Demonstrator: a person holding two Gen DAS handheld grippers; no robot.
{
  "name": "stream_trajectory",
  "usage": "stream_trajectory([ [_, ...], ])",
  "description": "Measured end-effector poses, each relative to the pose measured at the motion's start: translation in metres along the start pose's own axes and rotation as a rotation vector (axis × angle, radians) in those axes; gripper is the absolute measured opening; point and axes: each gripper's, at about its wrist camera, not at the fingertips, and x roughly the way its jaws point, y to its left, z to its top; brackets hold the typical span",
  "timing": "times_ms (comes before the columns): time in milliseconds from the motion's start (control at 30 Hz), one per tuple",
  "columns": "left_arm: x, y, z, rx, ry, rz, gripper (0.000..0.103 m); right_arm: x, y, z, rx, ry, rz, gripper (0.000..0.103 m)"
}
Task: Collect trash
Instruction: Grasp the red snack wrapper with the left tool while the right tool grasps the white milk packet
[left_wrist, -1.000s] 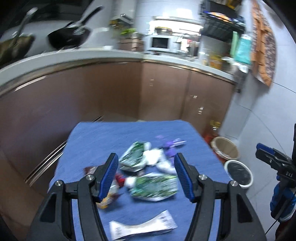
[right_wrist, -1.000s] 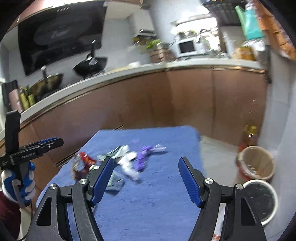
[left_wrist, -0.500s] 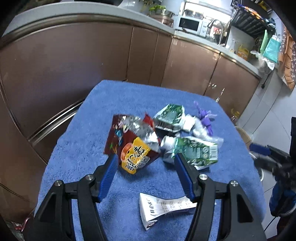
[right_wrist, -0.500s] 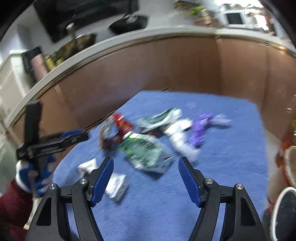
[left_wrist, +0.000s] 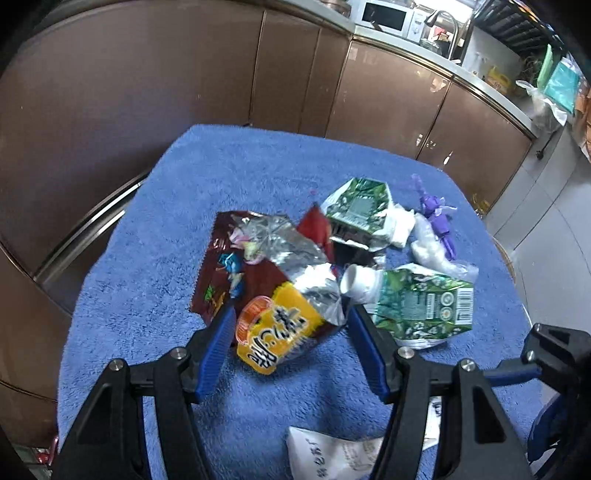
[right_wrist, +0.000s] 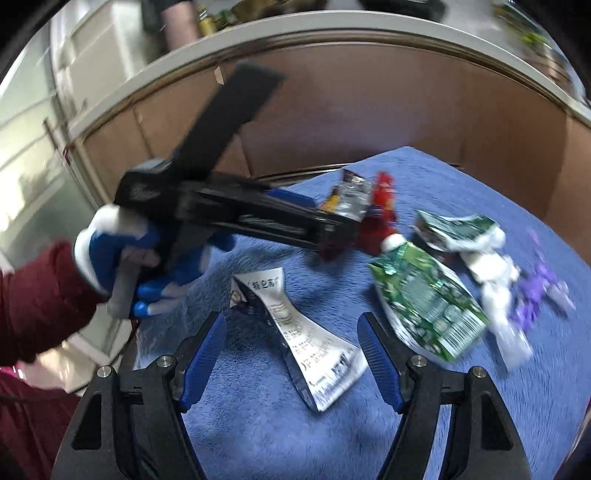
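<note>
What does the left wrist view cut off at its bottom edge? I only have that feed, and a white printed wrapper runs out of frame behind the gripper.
Observer: The right wrist view shows the white wrapper whole: a long strip lying flat on the blue towel, between the open jaws of the right gripper.
Operator: Is it pinched yet?
Observer: No, neither blue pad touches it.
Operator: Who holds my gripper?
Observer: A hand in a blue and white glove, with a dark red sleeve behind it, grips the left gripper, whose tip is at the red and yellow snack bag.
</note>
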Motion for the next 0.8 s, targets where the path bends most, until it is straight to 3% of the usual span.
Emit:
stream_trajectory([
  [433, 0.017, 0.036, -0.009, -0.049, 0.038, -0.084, 0.063, 0.06, 0.008, 0.016, -0.142, 0.153, 0.065, 0.071],
  [567, 0.022, 0.049, -0.017, -0.108, 0.044, -0.147, 0.06, 0.075, 0.014, 0.011, -0.19, 0.234, 0.087, 0.047],
  [633, 0.025, 0.052, -0.018, -0.124, 0.046, -0.179, 0.048, 0.08, 0.017, 0.008, -0.203, 0.261, 0.094, 0.034],
  [733, 0.024, 0.051, -0.019, -0.126, 0.037, -0.2, 0.034, 0.08, 0.019, 0.002, -0.195, 0.268, 0.111, 0.032],
  [800, 0.023, 0.047, -0.021, -0.122, 0.026, -0.197, 0.031, 0.075, 0.02, -0.001, -0.184, 0.26, 0.107, 0.028],
])
